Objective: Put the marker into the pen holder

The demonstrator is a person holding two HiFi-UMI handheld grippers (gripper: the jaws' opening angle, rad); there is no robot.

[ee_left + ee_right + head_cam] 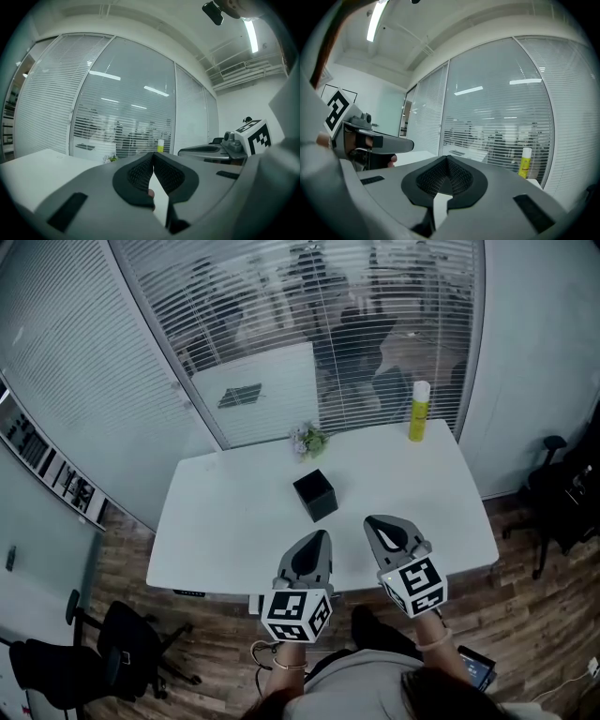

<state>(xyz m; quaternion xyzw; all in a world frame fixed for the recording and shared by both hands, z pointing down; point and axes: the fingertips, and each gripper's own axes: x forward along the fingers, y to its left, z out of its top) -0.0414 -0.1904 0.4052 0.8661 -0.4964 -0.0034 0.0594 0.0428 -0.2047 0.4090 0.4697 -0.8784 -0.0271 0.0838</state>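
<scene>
The black cube pen holder (315, 493) stands open-topped near the middle of the white table (225, 531). A yellow cylinder with a white cap (419, 411) stands upright at the far right corner; it also shows in the left gripper view (161, 146) and the right gripper view (526, 163). I cannot tell whether it is the marker. My left gripper (322, 536) and right gripper (374, 521) hover side by side over the table's near edge, short of the holder. The left gripper (153, 155) and the right gripper (447, 159) are both shut, with nothing between the pads.
A small potted plant (307, 440) sits at the table's far edge against the glass wall with blinds. Black office chairs stand on the wooden floor at the left (131, 643) and right (558, 493). A tablet (473, 669) lies on the floor near my feet.
</scene>
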